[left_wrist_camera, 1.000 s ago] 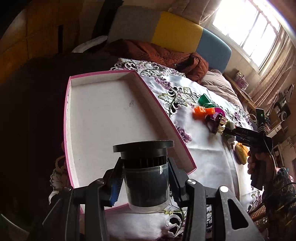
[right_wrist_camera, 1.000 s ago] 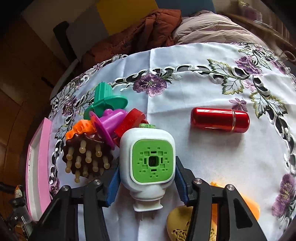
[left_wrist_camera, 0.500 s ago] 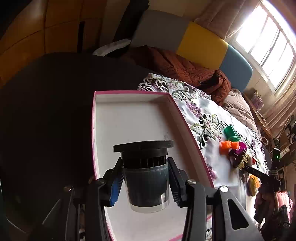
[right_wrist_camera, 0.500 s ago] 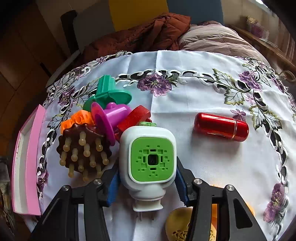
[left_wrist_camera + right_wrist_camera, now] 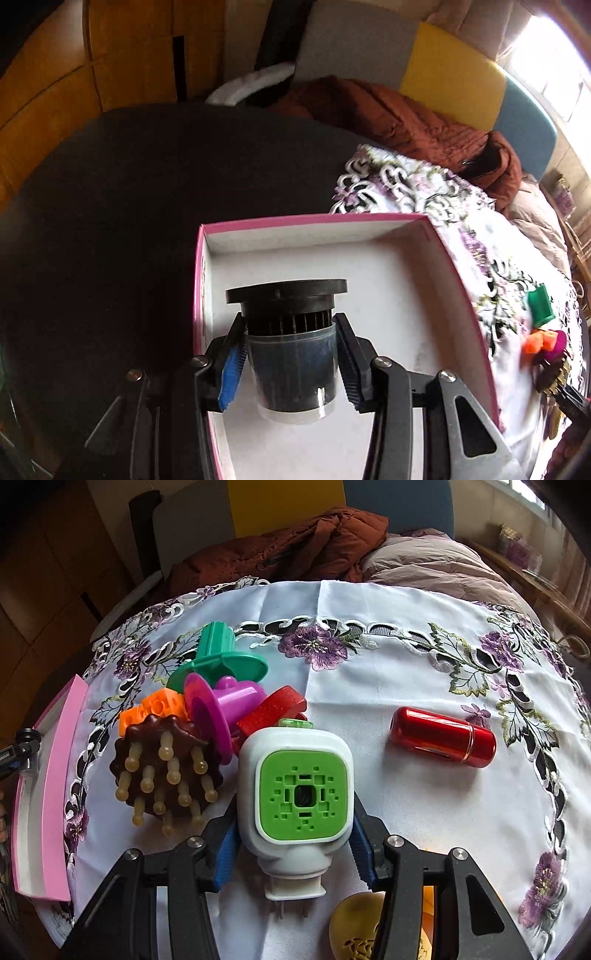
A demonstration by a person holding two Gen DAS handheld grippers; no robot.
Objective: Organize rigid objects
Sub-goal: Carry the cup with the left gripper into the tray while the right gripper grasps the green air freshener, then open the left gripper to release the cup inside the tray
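Window glare, dim corners, fisheye warp

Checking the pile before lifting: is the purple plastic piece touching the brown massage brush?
Touching. Right wrist view: the purple plastic piece overlaps the brown massage brush, no gap.

Glossy metallic red tube (image 5: 443, 736), embroidered cloth tablecloth (image 5: 388, 686)

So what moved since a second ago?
The left hand-held gripper carried its black-lidded cup further over the pink-edged box. The right hand-held gripper lifted slightly, still clamping the white-and-green plug-in device. The table toys and red tube stayed put.
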